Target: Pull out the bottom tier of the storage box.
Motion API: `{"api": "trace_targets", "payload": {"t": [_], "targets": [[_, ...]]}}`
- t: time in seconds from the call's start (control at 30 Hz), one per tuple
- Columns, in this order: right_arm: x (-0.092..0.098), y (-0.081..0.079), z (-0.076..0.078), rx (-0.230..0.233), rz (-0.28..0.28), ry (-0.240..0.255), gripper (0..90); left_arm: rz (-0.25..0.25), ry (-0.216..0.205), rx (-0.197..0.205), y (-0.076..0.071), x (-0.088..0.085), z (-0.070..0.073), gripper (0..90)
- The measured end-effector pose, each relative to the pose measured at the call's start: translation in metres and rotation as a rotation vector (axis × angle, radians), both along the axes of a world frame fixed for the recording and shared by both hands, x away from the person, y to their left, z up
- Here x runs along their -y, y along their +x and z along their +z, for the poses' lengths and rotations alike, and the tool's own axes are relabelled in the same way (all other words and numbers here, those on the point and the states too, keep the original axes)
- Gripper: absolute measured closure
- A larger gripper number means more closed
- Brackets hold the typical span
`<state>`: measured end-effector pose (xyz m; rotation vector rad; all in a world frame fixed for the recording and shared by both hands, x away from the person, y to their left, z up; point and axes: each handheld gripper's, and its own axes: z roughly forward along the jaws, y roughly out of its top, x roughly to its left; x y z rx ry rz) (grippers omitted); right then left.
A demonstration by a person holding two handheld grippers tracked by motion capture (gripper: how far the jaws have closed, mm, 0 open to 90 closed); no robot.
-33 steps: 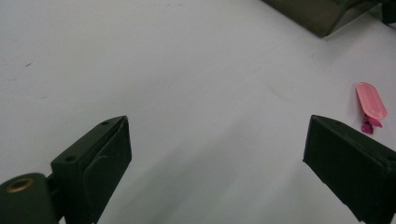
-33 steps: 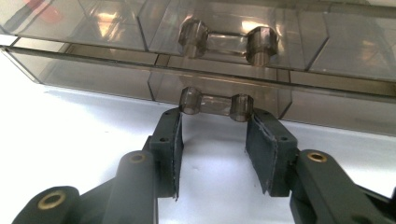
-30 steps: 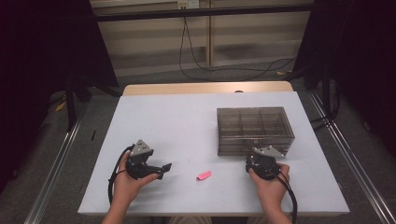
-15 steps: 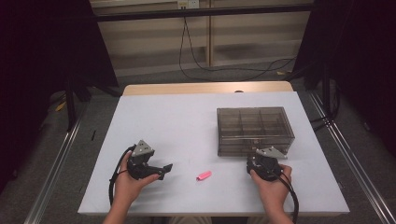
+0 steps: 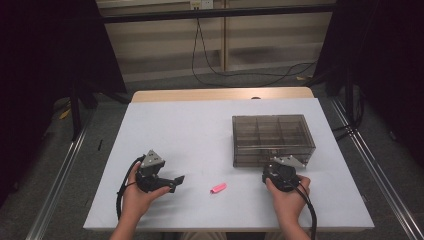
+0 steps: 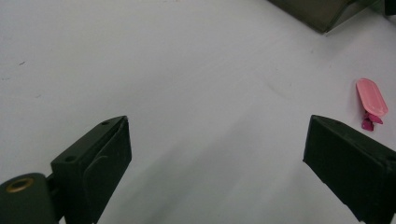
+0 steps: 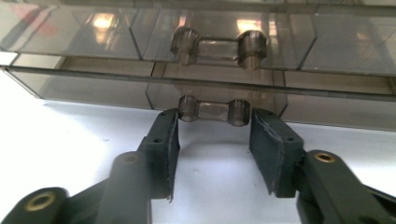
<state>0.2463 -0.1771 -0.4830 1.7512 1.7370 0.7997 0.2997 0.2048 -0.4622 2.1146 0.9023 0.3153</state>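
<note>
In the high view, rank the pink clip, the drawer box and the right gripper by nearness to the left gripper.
1. Pink clip, just to the right of the left gripper.
2. Right gripper, at the box's front.
3. Drawer box, behind it; close to 2.

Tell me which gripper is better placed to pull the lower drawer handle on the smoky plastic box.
Right. The right gripper has its open jaws either side of the lower drawer handle; the left gripper is across the table.
</note>
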Motion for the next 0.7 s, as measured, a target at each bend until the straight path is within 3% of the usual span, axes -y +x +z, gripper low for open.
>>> {"api": "trace_targets", "payload": {"t": [0.3, 0.33, 0.4, 0.43, 0.5, 0.7], "targets": [[0.001, -0.004, 0.001, 0.003, 0.023, -0.015, 55.8, -0.005, -0.003, -0.006, -0.002, 0.003, 0.000, 7.6], [0.001, -0.004, 0.001, 0.002, 0.022, -0.019, 57.4, -0.006, -0.004, -0.005, -0.002, 0.004, -0.001, 7.6], [0.003, -0.007, 0.001, 0.019, 0.016, -0.031, 69.8, -0.011, -0.003, -0.008, -0.002, 0.006, -0.001, 7.6], [0.006, -0.008, 0.000, 0.023, 0.014, -0.021, 69.9, -0.012, 0.002, -0.008, -0.002, 0.007, -0.001, 7.6], [0.010, -0.009, -0.001, 0.003, 0.018, -0.001, 62.3, -0.015, 0.000, -0.013, -0.003, 0.009, -0.002, 7.6], [0.011, -0.011, 0.000, -0.005, 0.041, 0.008, 51.2, -0.019, 0.010, -0.013, -0.004, 0.013, -0.002, 7.6]]}}
